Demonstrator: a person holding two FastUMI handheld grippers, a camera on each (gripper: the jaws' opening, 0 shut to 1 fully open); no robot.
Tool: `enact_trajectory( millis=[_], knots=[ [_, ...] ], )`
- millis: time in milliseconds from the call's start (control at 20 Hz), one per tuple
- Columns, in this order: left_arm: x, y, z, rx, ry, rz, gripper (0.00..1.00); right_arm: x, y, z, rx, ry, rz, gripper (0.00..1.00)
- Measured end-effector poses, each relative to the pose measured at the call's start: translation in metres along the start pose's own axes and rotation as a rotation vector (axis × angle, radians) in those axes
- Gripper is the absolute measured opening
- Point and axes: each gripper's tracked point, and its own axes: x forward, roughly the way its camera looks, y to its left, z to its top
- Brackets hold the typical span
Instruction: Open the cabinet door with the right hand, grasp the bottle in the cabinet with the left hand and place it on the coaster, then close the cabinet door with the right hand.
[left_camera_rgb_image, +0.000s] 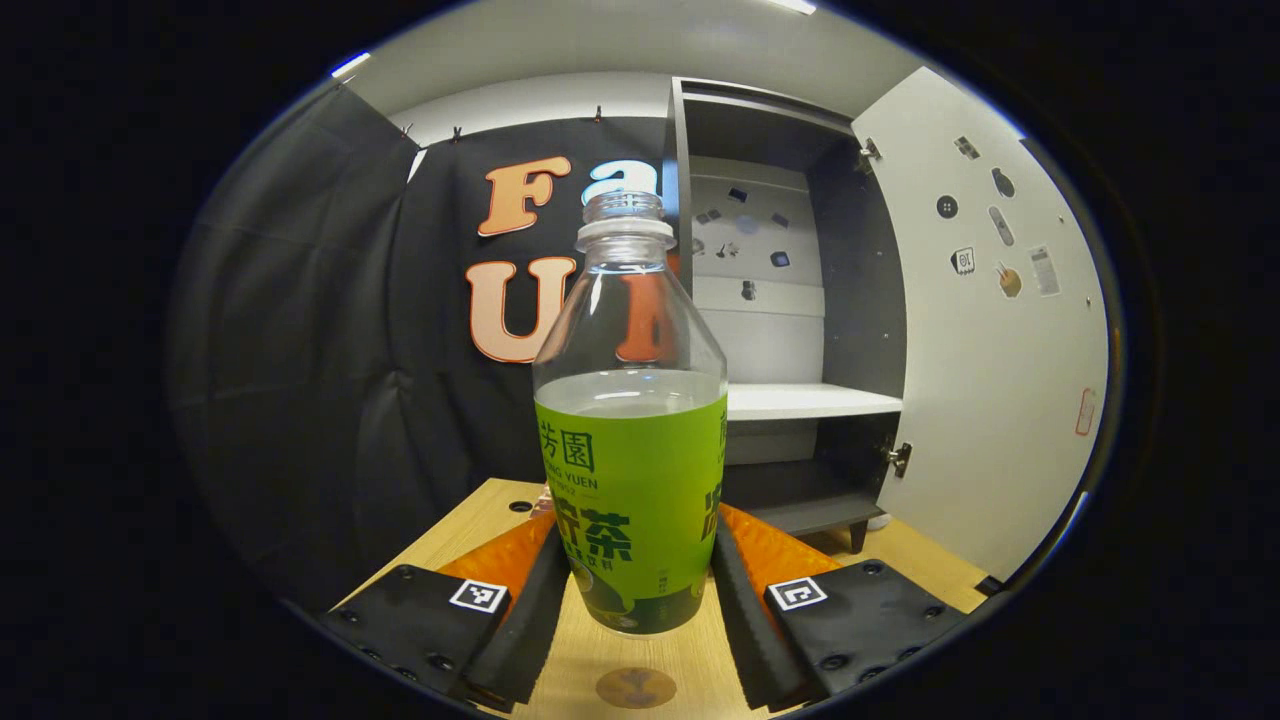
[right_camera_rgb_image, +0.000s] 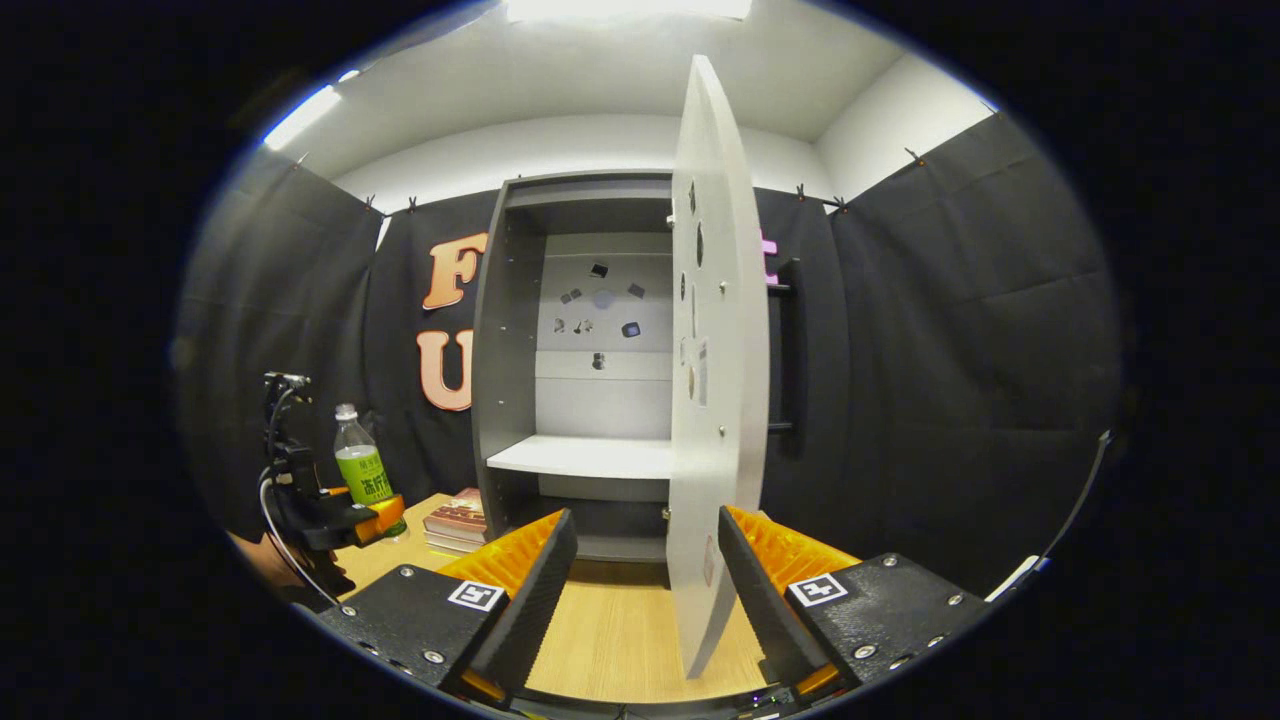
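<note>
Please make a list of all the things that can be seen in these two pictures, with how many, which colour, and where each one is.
bottle: one, clear with green label, between the left gripper's fingers, above the table.
coaster: one, round, brownish, on the table below the bottle.
cabinet: one, dark grey with a white shelf, at the back of the table.
cabinet door: one, white, with small stickers, open, its edge between the right gripper's fingers.
books: a small stack, reddish covers, on the table left of the cabinet.
table: one, light wood.
left gripper: one, around the bottle.
right gripper: one, open around the door edge.
</note>
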Motion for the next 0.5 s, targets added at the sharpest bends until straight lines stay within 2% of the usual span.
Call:
enact_trajectory(
  millis=[500],
  knots=[
    [0.016, 0.000, -0.089, 0.055, 0.026, 0.049, 0.80, 0.011, 0.017, -0.028, -0.012, 0.084, 0.011, 0.88]
  ],
)
